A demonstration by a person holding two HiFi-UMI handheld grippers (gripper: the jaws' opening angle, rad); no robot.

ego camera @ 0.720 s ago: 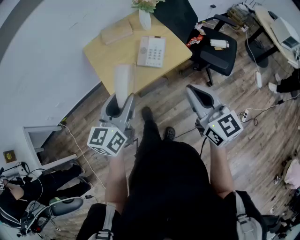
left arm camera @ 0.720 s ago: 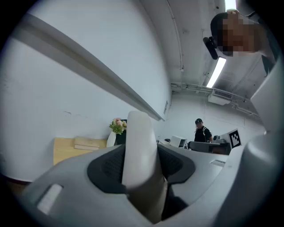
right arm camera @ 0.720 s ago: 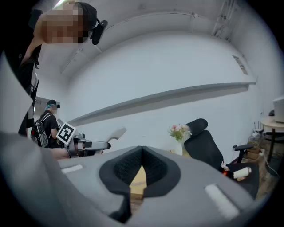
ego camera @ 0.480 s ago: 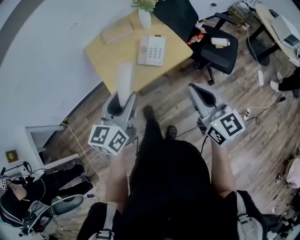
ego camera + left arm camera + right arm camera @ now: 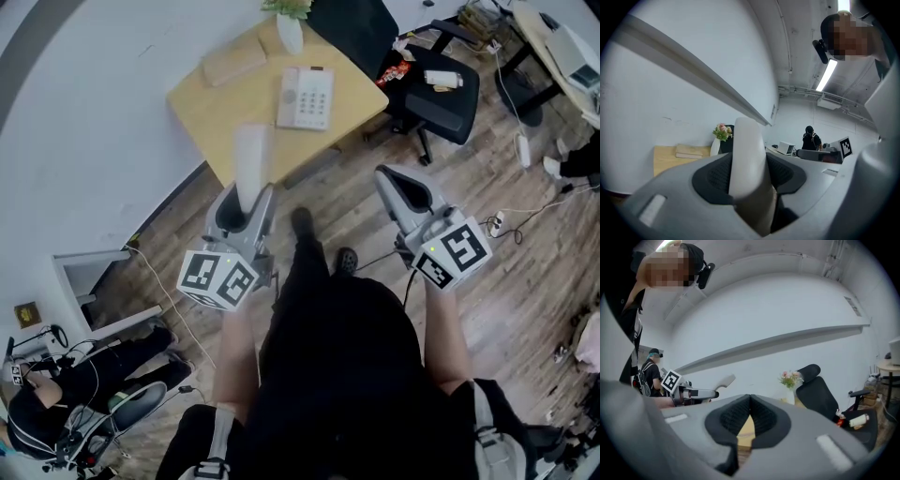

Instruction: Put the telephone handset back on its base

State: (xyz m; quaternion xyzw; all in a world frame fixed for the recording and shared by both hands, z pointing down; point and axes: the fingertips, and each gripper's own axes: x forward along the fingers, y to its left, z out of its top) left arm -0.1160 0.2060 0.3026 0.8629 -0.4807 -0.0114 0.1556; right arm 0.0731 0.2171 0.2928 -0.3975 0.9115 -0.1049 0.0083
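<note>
A white telephone handset stands up from my left gripper, which is shut on its lower end. In the left gripper view the handset fills the space between the black pads. The white phone base with its keypad lies on the yellow table ahead of both grippers, its cradle side bare. My right gripper hangs to the right over the wooden floor, shut with nothing in it; its pads meet at the tip. From the right gripper view, the handset shows at the left.
A white vase of flowers and a flat tan box stand at the table's far side. A black office chair with small items on its seat is right of the table. Cables and a power strip lie on the floor at right.
</note>
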